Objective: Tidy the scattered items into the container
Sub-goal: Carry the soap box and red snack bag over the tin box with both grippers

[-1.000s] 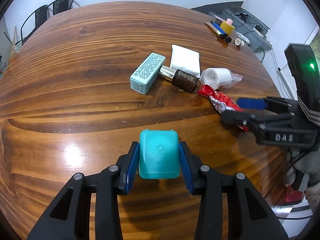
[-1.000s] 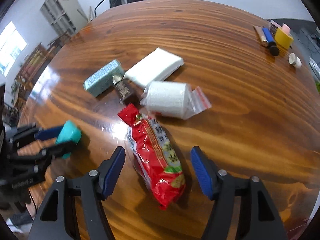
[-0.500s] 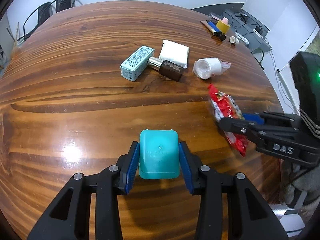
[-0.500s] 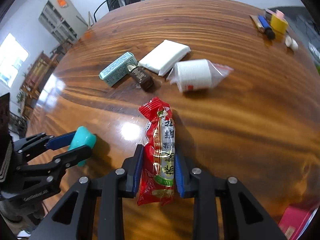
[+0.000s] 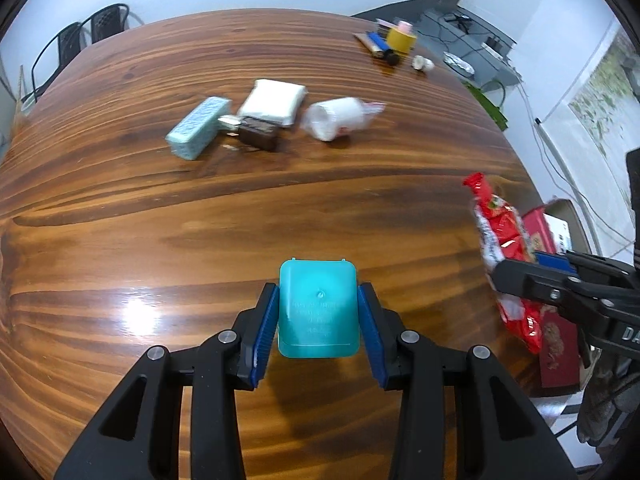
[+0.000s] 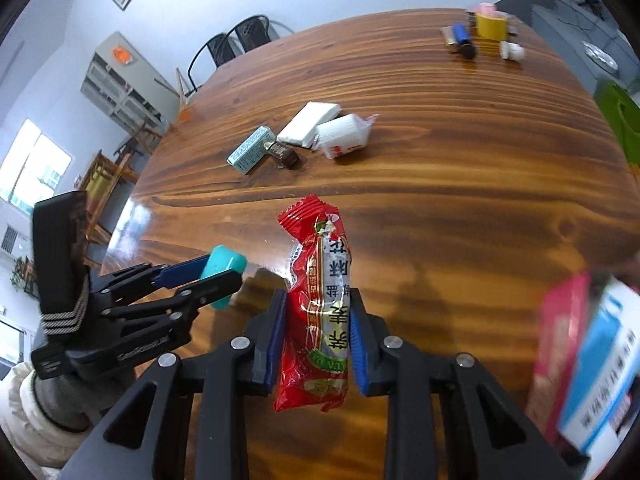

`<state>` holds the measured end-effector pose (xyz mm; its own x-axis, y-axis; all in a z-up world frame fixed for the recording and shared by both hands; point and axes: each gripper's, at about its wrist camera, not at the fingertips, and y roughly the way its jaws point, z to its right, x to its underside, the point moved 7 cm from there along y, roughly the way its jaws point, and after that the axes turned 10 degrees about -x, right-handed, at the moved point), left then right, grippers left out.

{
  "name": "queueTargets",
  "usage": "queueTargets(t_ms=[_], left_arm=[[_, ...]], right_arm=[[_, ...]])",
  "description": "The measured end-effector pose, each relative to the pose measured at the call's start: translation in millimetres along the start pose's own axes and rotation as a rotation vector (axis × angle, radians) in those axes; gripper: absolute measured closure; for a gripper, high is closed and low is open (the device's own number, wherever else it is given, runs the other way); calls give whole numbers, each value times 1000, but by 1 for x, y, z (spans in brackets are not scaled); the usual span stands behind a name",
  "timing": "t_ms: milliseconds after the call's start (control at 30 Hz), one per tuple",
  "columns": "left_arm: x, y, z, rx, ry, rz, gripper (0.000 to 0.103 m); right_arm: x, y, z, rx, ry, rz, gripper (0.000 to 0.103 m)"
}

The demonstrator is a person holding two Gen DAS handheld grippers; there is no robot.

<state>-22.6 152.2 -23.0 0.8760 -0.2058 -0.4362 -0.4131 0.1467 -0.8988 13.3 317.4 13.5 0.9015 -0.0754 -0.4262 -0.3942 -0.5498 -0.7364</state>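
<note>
Teal rigid plastic marks the small box (image 5: pixel 318 309), seen from the left wrist clamped at its flat sides in the left hand-held gripper (image 5: pixel 318 322) above the counter (image 5: pixel 200 220); it is judged light, stiff and slippery. At three o'clock the red snack packet (image 5: pixel 505 256) is seen.

From the right wrist, the right hand-held gripper (image 6: pixel 316 336) is shown clamped mid-length on that packet (image 6: pixel 320 300), judged light and crushable. Only here, at four o'clock, a pink container (image 6: pixel 560 344) is revealed.

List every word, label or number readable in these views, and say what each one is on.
"DA": white letters, cut off at the frame edge, on the right claw's body, seen from the left wrist view.
Red snack packet: large Chinese characters down a silver band; too distorted to quote.
Teal case: faint embossed lines, too small to read.
Left claw body: pale lettering, blurred.
Blue-and-white box: print, blurred.
</note>
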Motion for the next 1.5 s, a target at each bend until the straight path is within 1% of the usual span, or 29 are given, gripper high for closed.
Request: queueTargets(t_ms=[233, 400, 567, 800, 933, 1100, 1367, 1500], left_arm=[[0, -17, 50, 34, 61, 26, 60], [4, -25, 91, 66, 106, 40, 60], [10, -32, 128, 96, 147, 51, 60], [14, -44, 167, 124, 182, 72, 60], [17, -50, 183, 135, 193, 84, 60], [21, -60, 191, 131, 196, 96, 60], [29, -73, 177, 102, 153, 112, 60], [33, -75, 166, 87, 122, 110, 60]], right_arm=[[22, -60, 32, 26, 93, 91, 71], [40, -106, 58, 77, 143, 161, 71], [60, -144, 83, 128, 182, 201, 71], [88, -181, 121, 177, 251, 245, 71], [89, -189, 137, 199, 255, 258, 71], [77, -185, 162, 225, 247, 255, 71], [46, -163, 190, 247, 231, 221, 71], [35, -151, 206, 283, 229, 177, 71]])
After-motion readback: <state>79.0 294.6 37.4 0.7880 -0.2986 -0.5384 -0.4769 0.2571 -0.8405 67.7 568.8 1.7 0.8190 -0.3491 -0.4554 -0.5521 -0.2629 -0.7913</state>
